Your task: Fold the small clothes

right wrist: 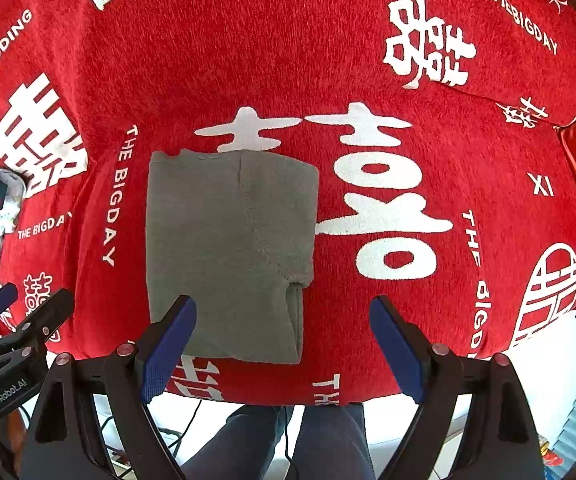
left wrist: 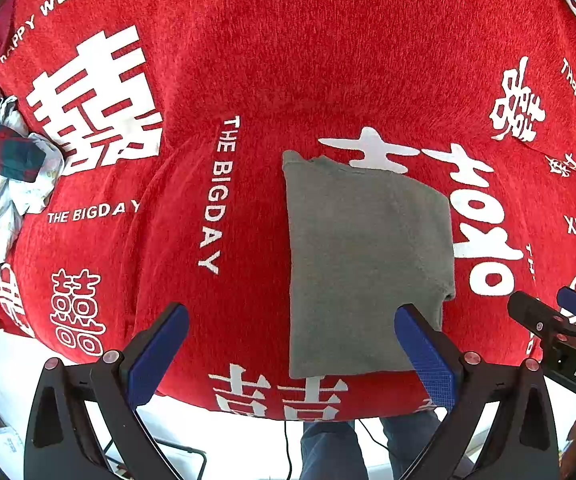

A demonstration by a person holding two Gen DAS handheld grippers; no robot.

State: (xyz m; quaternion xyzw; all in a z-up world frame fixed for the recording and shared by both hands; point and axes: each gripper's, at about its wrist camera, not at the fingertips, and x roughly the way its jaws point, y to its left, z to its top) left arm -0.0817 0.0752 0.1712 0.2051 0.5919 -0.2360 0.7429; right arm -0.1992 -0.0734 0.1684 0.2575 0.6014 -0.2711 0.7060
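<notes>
Right now the grey garment (right wrist: 230, 252) lies folded into a neat rectangle on the red printed blanket (right wrist: 248, 60), near its six o'clock edge. Left gripper (left wrist: 292, 344) and right gripper (right wrist: 282, 336) both hover above it — jaws wide, nothing held. Crumpled clothes pile (left wrist: 4, 184) sits at nine o'clock — untouched.

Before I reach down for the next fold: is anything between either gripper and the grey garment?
Nothing visible. The grey garment lies alone on the red cloth. Both the left gripper and the right gripper have open, empty jaws.
</notes>
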